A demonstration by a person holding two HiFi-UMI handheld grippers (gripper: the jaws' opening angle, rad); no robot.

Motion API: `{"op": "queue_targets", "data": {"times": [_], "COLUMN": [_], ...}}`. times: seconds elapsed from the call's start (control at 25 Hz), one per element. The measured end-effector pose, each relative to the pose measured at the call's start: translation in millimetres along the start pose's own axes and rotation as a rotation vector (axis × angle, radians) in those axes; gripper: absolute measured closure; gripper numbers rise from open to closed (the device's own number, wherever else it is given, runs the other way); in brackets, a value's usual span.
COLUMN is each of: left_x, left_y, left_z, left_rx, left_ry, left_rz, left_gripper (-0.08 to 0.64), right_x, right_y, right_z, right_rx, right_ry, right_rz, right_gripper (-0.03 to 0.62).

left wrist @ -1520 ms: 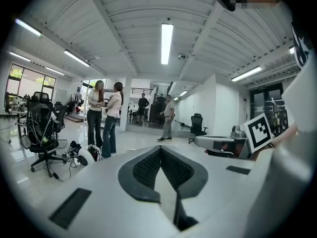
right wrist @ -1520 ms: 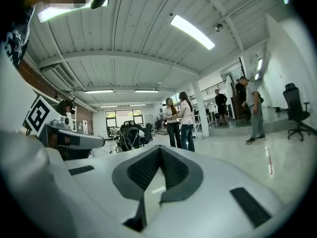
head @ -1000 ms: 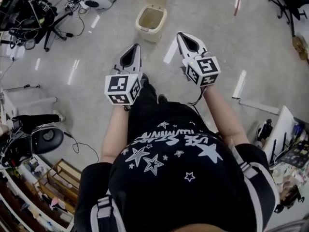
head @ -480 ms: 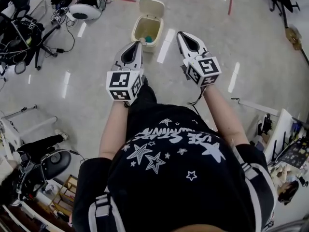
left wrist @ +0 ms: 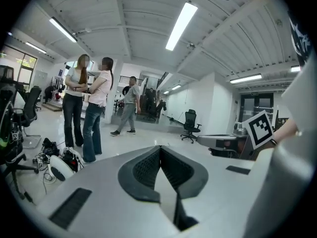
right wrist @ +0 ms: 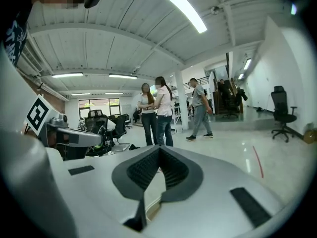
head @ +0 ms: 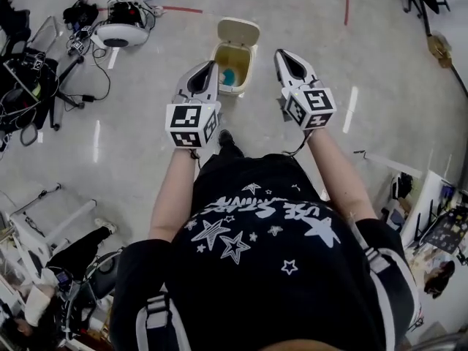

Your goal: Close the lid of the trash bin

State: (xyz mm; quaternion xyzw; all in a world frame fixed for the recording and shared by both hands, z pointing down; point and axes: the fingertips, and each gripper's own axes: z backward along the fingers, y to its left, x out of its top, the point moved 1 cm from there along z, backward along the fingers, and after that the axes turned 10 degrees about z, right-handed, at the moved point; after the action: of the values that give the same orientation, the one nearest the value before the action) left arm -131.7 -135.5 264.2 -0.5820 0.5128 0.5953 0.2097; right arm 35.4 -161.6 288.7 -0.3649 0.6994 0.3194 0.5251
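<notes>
A small cream trash bin (head: 235, 53) stands on the shiny floor ahead of me, its lid (head: 240, 30) tipped up and back. Something blue (head: 229, 77) lies inside. In the head view my left gripper (head: 207, 66) points forward, its tip over the bin's near left edge. My right gripper (head: 281, 53) is held to the right of the bin, apart from it. Both are shut with nothing between the jaws, as the left gripper (left wrist: 160, 148) and right gripper (right wrist: 159, 148) views show. Those two views look level across the room, and the bin's lid is not in them.
A round white device (head: 117, 34) with cables lies on the floor to the bin's left. Black chairs and stands (head: 25, 86) crowd the far left. Red tape (head: 182, 9) marks the floor behind the bin. Cluttered shelves (head: 431, 225) stand at right. People (left wrist: 91, 108) stand far off.
The bin has come closer and lower in the head view, and now sits between the two gripper tips. The blue thing inside has come into sight. Both grippers stay shut.
</notes>
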Motion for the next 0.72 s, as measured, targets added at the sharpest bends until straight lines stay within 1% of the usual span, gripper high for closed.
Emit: {"op": "queue_targets", "data": {"times": [0.12, 0.24, 0.4, 0.64, 0.72], "left_x": [7, 8, 2, -9, -14], "left_y": [18, 31, 37, 52, 57], "left_z": [-24, -46, -71, -119, -139], "left_rx": [-0.029, -0.043, -0.066, -0.053, -0.050], "left_ry": [0.015, 0.032, 0.064, 0.110, 0.115], "left_rz": [0.005, 0.007, -0.011, -0.044, -0.049], "left_gripper": [0.549, 0.549, 0.549, 0.548, 0.548], "right_x": [4, 1, -11, -41, -52], "right_y": [-6, -15, -25, -57, -70], "right_z": [-26, -45, -64, -98, -113], "right_rx": [-0.043, -0.087, -0.091, -0.105, -0.097], "right_ry": [0.008, 0.023, 0.048, 0.077, 0.086], "right_rz": [0.013, 0.012, -0.003, -0.048, -0.044], "right_gripper": [0.598, 0.597, 0.597, 0.598, 0.598]}}
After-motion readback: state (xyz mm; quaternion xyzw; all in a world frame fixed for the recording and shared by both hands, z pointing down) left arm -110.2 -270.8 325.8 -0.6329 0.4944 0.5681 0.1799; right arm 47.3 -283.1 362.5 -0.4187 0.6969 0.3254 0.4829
